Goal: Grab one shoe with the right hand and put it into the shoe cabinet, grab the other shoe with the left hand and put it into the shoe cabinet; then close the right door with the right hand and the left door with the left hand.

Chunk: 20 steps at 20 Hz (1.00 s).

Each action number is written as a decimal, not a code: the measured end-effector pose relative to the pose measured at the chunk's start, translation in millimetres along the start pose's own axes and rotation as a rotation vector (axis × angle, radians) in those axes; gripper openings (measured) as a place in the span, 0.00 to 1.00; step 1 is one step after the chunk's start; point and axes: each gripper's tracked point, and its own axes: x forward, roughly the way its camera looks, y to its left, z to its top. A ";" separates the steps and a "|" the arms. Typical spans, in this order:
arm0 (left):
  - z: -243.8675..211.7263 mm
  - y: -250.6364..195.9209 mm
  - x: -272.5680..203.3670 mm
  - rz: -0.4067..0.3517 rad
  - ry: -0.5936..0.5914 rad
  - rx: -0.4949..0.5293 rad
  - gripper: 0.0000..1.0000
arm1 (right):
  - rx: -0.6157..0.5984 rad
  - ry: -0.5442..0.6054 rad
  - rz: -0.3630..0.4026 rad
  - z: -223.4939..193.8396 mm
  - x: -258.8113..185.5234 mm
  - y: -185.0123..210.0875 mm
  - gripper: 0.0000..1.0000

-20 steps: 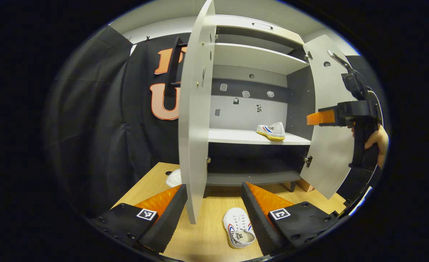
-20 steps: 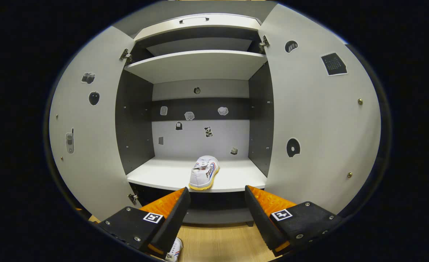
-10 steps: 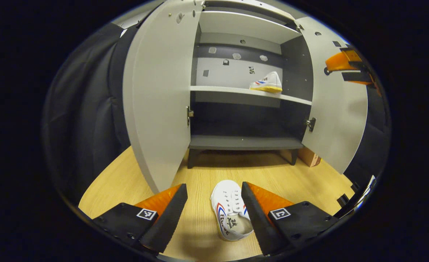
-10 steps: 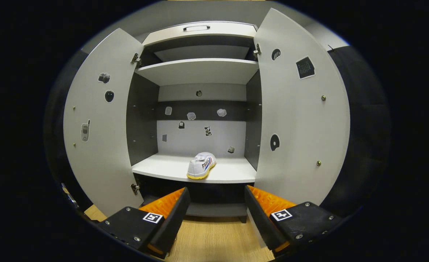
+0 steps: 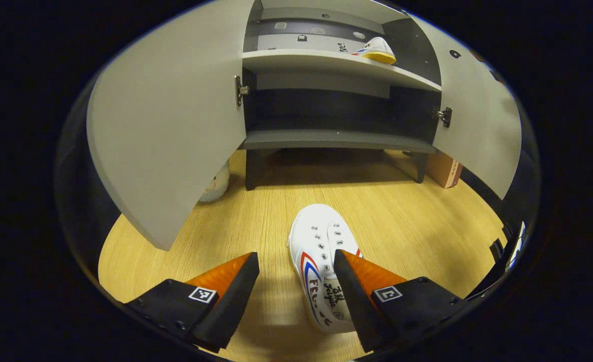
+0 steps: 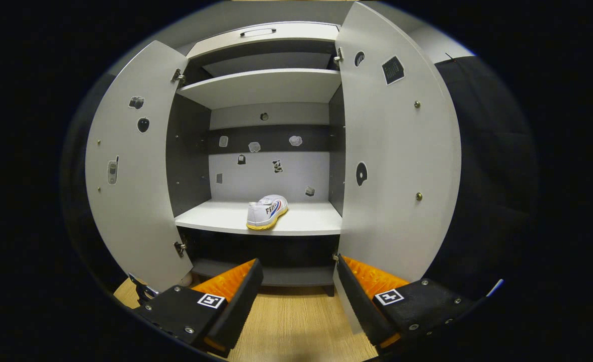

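Both doors (image 6: 397, 151) swung wide; shelf (image 6: 306, 221) reachable

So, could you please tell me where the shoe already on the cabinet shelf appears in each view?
Left gripper view: the shelved shoe sits at the top, right of centre.
Right gripper view: it sits near the middle.
Shared landmark: the white shelf beneath it.

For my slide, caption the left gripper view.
Open tool over the floor shoe, cabinet doors open.

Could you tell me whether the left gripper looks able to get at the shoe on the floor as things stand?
Probably yes: the left gripper is open just above the shoe on the floor, with nothing lying between them.
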 end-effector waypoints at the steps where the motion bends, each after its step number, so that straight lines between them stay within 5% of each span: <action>1: -6.5 1.0 4.4 0.003 0.019 -0.016 0.99 | 0.007 0.008 0.005 -2.5 0.5 0.7 0.93; 8: -30.2 -8.1 18.7 -0.022 0.082 -0.054 0.95 | 0.010 0.027 0.003 -9.5 -1.8 -7.1 0.93; 11: -32.7 -19.4 18.5 -0.060 0.091 -0.077 0.75 | 0.014 0.037 0.009 -12.2 -0.4 -7.2 0.93; 13: -33.6 -19.5 21.2 -0.036 0.102 -0.032 0.51 | 0.016 0.044 0.017 -14.7 0.1 -5.3 0.93; 15: -33.2 -15.9 19.5 -0.024 0.108 -0.011 0.40 | 0.017 0.055 0.026 -18.6 0.7 -3.0 0.93; 16: -32.9 -13.4 17.2 -0.015 0.115 -0.025 0.26 | 0.017 0.059 0.029 -19.1 -0.4 -3.2 0.93; 20: -25.2 -11.5 21.7 0.004 0.158 -0.043 0.07 | 0.011 0.052 0.036 -16.5 -1.7 -2.4 0.93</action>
